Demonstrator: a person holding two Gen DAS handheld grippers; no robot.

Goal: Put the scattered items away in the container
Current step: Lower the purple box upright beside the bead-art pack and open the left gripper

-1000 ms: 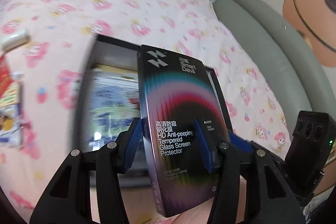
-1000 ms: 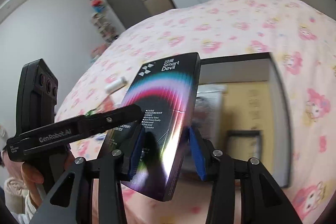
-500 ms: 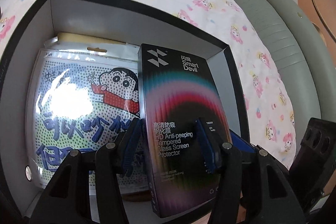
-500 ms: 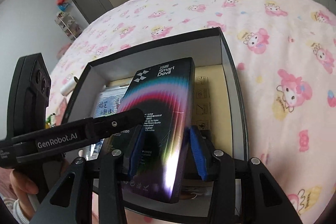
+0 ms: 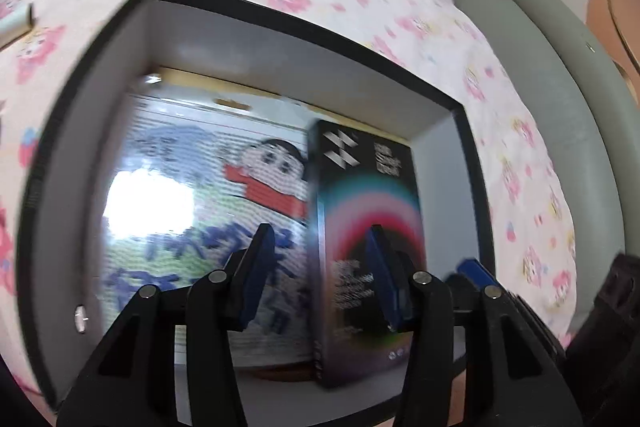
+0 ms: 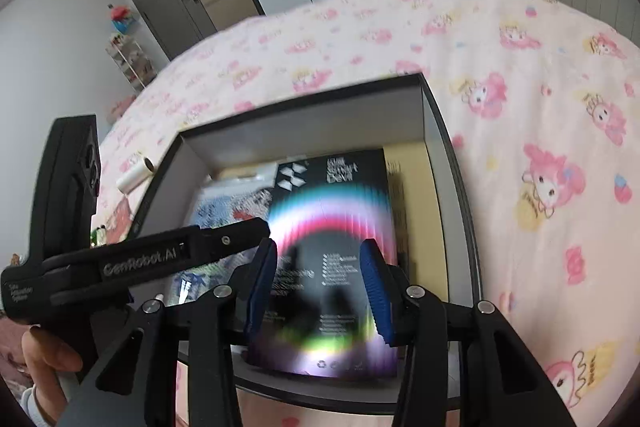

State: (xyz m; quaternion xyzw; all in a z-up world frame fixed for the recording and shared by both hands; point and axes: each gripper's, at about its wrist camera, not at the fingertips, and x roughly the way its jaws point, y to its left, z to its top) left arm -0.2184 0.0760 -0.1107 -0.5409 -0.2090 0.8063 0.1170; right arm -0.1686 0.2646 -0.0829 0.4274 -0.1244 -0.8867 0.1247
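Observation:
The container (image 5: 280, 67) is a black-rimmed box with grey inner walls (image 6: 320, 123), standing on the bed. Inside, a cartoon-printed packet (image 5: 208, 195) covers the floor. The black "Smart Devil" screen protector box (image 5: 368, 187) lies in the right part (image 6: 332, 219), over the packet's edge. My left gripper (image 5: 320, 271) hovers above it with jaws closing. One finger crosses the box face, the other stands clear of its edge, and neither pad presses it. My right gripper (image 6: 320, 287) is open above the box, which is wider than its gap. Finger shadows fall on the box.
A pink cartoon blanket (image 6: 520, 87) covers the bed around the container. A white roll (image 6: 136, 173) lies left of the container, beside some colourful items. A grey padded edge (image 5: 560, 107) runs along the right. A person's hand (image 6: 44, 351) holds the left gripper's handle.
Both grippers came down over the container. The screen protector box, earlier tilted between the jaws, now lies inside, free of both. The left jaws have narrowed.

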